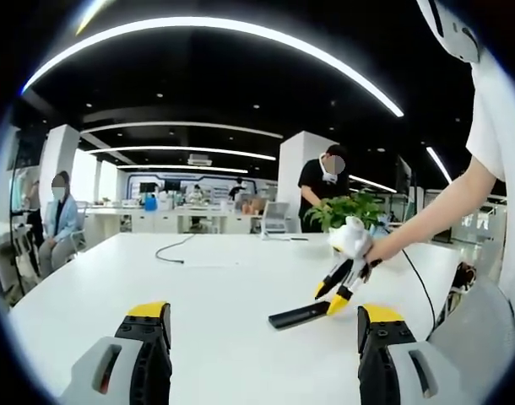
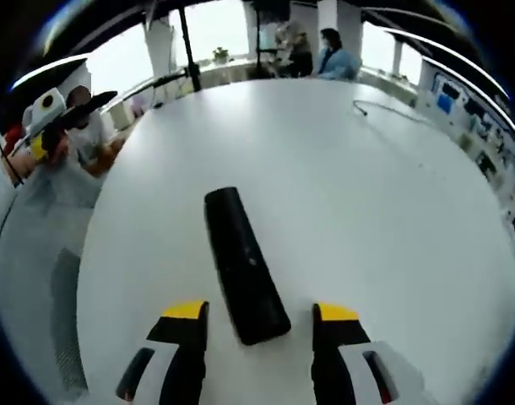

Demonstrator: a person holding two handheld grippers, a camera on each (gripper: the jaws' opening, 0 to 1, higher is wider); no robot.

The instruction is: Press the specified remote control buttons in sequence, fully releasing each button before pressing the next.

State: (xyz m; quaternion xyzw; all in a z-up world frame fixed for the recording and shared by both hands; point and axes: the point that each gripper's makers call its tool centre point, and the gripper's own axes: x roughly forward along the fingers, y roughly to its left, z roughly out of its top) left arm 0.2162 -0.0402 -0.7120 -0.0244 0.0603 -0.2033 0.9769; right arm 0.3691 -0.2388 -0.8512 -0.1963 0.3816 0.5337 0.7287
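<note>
The yellow-tipped left gripper [image 1: 262,325] is held level, jaws spread; the yellow-tipped right gripper [image 2: 262,316] is angled downward, jaws parted.

Remote control [image 2: 243,266] buttons too blurred to tell; near end partly hidden behind right gripper [image 1: 340,292] tip.

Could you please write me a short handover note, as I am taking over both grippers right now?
Left hand-held gripper: open, empty, held back above the white table.
Right hand-held gripper: open, its yellow tips either side of the near end of the black remote control, which lies flat on the table. Whether a tip touches it cannot be told.
A black cable lies farther off on the table.
Done: not readable from the pictures which buttons were pressed.
Left: press the required buttons in order, releasing fully between presses.
</note>
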